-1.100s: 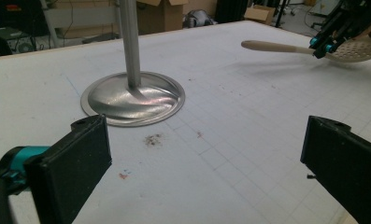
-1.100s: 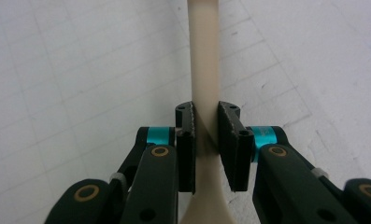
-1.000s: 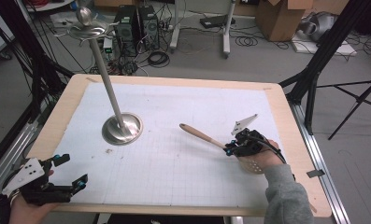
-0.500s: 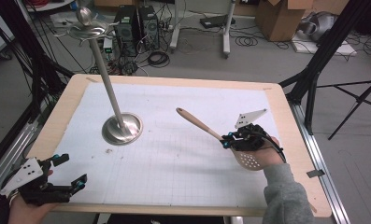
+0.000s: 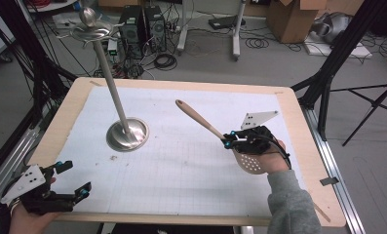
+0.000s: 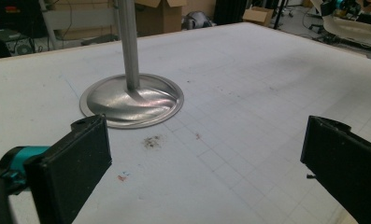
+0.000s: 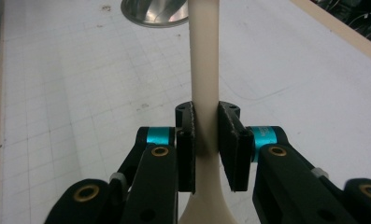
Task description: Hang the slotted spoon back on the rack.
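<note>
Above the table's right half, a slotted spoon (image 5: pixel 215 130) is held off the surface by the right gripper (image 5: pixel 228 142). From the high view, its pale handle slants up and away toward the table's middle, while its round perforated bowl (image 5: pixel 252 162) lies nearest the person, partly covered by the right hand (image 5: pixel 271 161). The right gripper view shows what the high view cannot: the two black jaws press flat against opposite sides of the spoon (image 7: pixel 204 79) just where the handle widens into the bowl, pinching it firmly between the right gripper (image 7: pixel 205 140) pads. The handle is smooth and cream-coloured, running straight up that view.

Left of the spoon, a metal stand (image 5: pixel 126 135) sits on the white gridded mat (image 5: pixel 181 170), its thin pole rising to a small dish and ball at the top. The left gripper view brings its shiny domed base (image 6: pixel 131 100) close, with a few small dark specks on the mat in front of it, and catches the spoon's bowl far off at the upper right.

At the table's near left corner, the left gripper (image 5: pixel 69 183) hovers low in the left hand (image 5: pixel 28 217), aimed toward the stand, its jaws spread wide around nothing. The right forearm, in a grey sleeve (image 5: pixel 291 204), comes in from the bottom edge. The wooden table (image 5: pixel 298 122) borders the mat.
</note>
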`<action>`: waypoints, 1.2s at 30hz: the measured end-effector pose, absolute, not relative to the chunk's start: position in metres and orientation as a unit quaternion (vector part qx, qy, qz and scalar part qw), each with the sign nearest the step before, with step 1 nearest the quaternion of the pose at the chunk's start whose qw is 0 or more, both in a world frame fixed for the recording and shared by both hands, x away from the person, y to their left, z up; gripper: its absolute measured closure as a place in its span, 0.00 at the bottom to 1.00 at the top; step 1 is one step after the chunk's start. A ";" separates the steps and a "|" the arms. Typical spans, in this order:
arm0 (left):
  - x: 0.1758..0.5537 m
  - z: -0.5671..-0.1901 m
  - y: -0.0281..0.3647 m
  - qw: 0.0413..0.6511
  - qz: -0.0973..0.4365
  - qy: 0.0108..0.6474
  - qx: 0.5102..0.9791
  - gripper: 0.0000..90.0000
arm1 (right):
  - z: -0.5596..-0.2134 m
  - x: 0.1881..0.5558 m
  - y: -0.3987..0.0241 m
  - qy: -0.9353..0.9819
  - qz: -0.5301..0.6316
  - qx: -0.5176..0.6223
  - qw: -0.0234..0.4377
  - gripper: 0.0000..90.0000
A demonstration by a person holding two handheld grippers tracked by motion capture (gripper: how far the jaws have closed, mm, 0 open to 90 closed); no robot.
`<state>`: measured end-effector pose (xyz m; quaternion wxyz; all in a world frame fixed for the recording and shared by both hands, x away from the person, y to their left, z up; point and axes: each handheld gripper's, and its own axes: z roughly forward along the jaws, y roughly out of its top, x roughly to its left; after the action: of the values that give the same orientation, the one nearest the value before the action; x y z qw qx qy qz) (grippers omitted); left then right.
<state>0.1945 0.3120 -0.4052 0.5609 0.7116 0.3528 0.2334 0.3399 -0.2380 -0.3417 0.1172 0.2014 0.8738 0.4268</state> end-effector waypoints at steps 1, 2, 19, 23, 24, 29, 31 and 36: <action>0.194 -0.405 0.312 0.562 0.233 0.353 0.711 0.02 | -0.340 0.339 -0.236 0.873 0.428 0.198 0.121 0.87; 0.194 -0.405 0.312 0.562 0.233 0.353 0.711 0.02 | -0.339 0.339 -0.234 0.873 0.430 0.195 0.123 0.87; 0.192 -0.404 0.313 0.565 0.237 0.352 0.707 0.02 | -0.312 0.334 -0.200 0.855 0.468 0.175 0.138 0.87; 0.191 -0.404 0.313 0.564 0.238 0.352 0.708 0.02 | -0.305 0.333 -0.192 0.853 0.472 0.171 0.141 0.87; 0.190 -0.404 0.313 0.564 0.238 0.353 0.707 0.02 | -0.303 0.333 -0.190 0.854 0.472 0.170 0.141 0.87; 0.188 -0.404 0.314 0.563 0.239 0.355 0.707 0.02 | -0.295 0.334 -0.181 0.849 0.480 0.170 0.142 0.87; 0.187 -0.404 0.315 0.563 0.241 0.355 0.706 0.02 | -0.291 0.335 -0.178 0.846 0.485 0.169 0.143 0.87; 0.185 -0.403 0.317 0.562 0.242 0.356 0.706 0.02 | -0.282 0.335 -0.168 0.836 0.500 0.174 0.144 0.87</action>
<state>0.1854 0.3169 -0.4033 0.5618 0.7062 0.3565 0.2421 0.3345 -0.1683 -0.2821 0.1436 0.1745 0.8363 0.4996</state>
